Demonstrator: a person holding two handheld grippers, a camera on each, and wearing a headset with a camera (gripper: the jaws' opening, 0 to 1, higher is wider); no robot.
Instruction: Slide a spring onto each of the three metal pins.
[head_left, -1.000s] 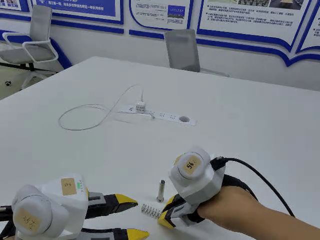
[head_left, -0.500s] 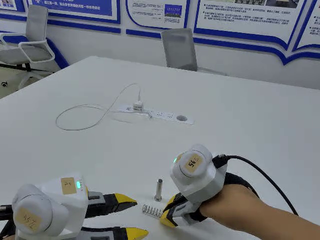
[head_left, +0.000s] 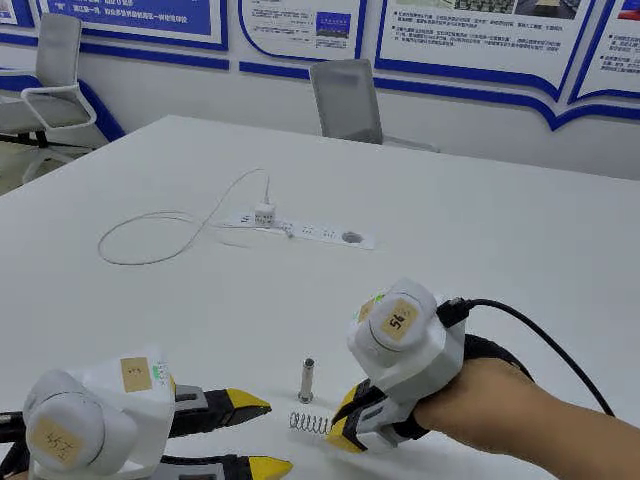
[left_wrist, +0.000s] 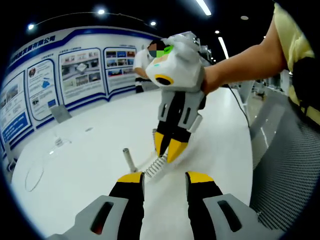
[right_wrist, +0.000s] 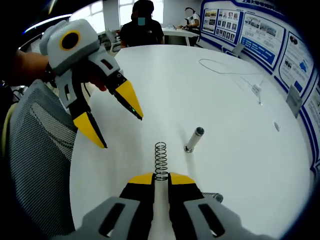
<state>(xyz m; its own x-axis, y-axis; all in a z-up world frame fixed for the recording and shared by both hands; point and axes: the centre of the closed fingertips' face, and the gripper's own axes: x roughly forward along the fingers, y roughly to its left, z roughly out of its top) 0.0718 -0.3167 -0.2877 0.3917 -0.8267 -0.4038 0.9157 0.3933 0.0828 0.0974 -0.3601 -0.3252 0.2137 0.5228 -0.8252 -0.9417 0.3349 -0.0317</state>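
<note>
A meeting room: white conference table (head_left: 480, 230), office chairs (head_left: 345, 100) (grey mesh), blue-framed wall posters (head_left: 460, 30).

- Spring (right_wrist: 161, 160): lying on the table (head_left: 480, 260), near end pinched between the right gripper's (right_wrist: 161, 177) jaws, the rest straight ahead of it.
- Pin (right_wrist: 194, 139): upright, just beside the spring, ahead and right of that gripper.
- Left gripper (head_left: 278, 435): facing it across the spring, jaws apart.
- Power strip (head_left: 305, 231): well beyond the pin.
</note>
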